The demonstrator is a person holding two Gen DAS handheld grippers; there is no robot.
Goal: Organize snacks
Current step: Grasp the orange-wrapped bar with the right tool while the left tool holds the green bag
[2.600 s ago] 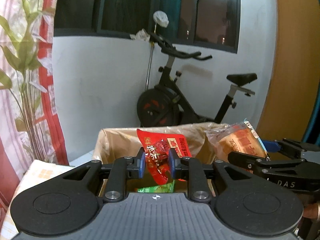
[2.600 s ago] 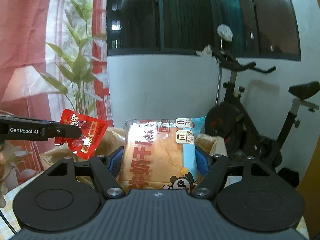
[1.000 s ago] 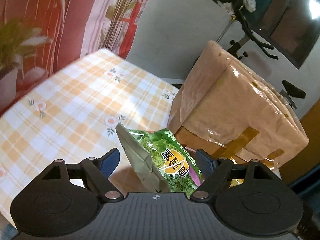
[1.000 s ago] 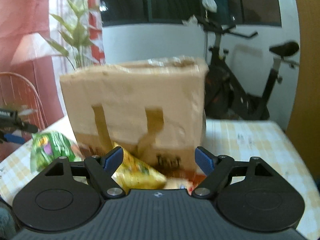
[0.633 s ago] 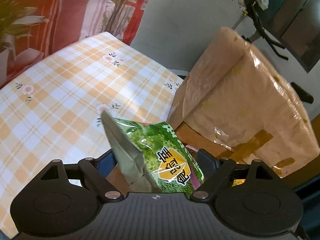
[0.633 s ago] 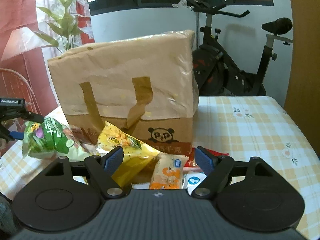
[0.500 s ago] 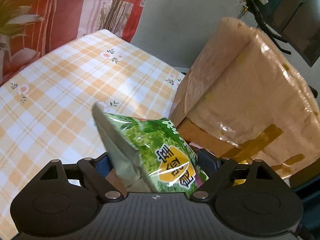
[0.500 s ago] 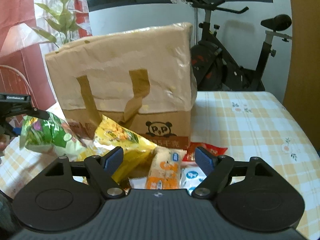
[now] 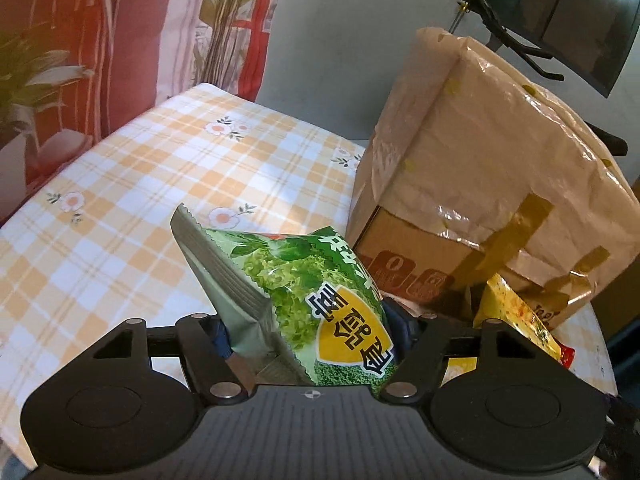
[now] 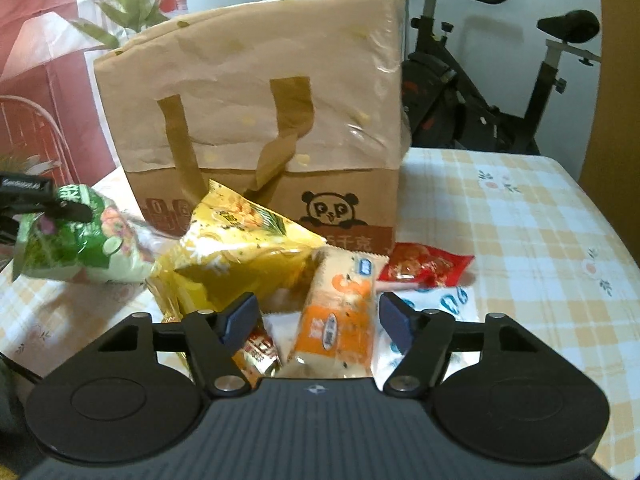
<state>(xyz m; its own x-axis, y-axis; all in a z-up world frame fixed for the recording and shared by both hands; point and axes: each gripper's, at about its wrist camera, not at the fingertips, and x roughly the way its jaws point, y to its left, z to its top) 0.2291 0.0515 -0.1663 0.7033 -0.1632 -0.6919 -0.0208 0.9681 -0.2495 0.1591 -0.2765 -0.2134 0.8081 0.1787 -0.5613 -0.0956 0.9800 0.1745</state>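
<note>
My left gripper is shut on a green snack bag and holds it above the checked tablecloth, just left of the brown paper bag. The same green bag and the left gripper's fingers show at the left of the right wrist view. My right gripper is open, its jaws on either side of an orange-and-white snack packet lying on the table in front of the paper bag. A yellow snack bag lies left of it.
A red packet and a white-and-blue packet lie right of the orange one. A small gold-red packet lies under the right gripper's left finger. An exercise bike stands behind the table. A plant is at the back left.
Both grippers let go of the red packet and bread over the bag, then came down to the table. My left gripper closed on the green bag and lifted it; my right moved over the orange packet.
</note>
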